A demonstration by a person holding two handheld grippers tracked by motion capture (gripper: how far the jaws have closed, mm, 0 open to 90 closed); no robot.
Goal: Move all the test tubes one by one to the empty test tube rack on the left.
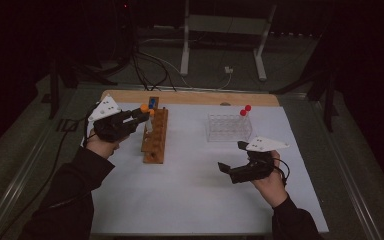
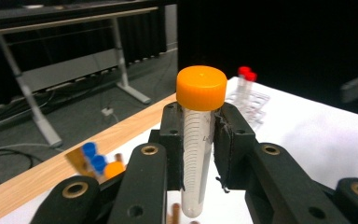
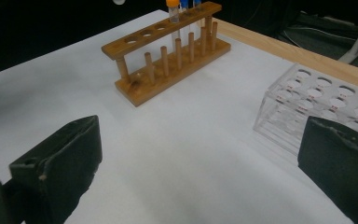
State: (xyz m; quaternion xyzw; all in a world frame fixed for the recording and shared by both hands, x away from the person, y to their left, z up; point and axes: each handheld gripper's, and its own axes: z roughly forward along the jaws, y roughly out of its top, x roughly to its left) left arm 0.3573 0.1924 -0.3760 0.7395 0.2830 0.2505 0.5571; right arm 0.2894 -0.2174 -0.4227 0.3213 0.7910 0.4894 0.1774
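My left gripper (image 1: 139, 116) is shut on a clear graduated tube with an orange cap (image 2: 201, 87), held upright just above the far end of the wooden rack (image 1: 156, 139). That rack (image 3: 168, 58) carries another orange-capped tube (image 3: 172, 5) and blue-capped tubes (image 2: 93, 155) at its far end; its other holes stand empty. My right gripper (image 1: 232, 156) hovers low over the white mat in front of the clear plastic rack (image 1: 229, 128), open, with nothing between its wide-apart pads (image 3: 65, 158).
Two red-capped tubes (image 1: 245, 110) stand in the clear rack's far right corner. The white mat (image 1: 195, 190) covers most of the table, with a wooden strip (image 1: 190, 98) along its far edge. Desk legs and cables lie on the floor beyond.
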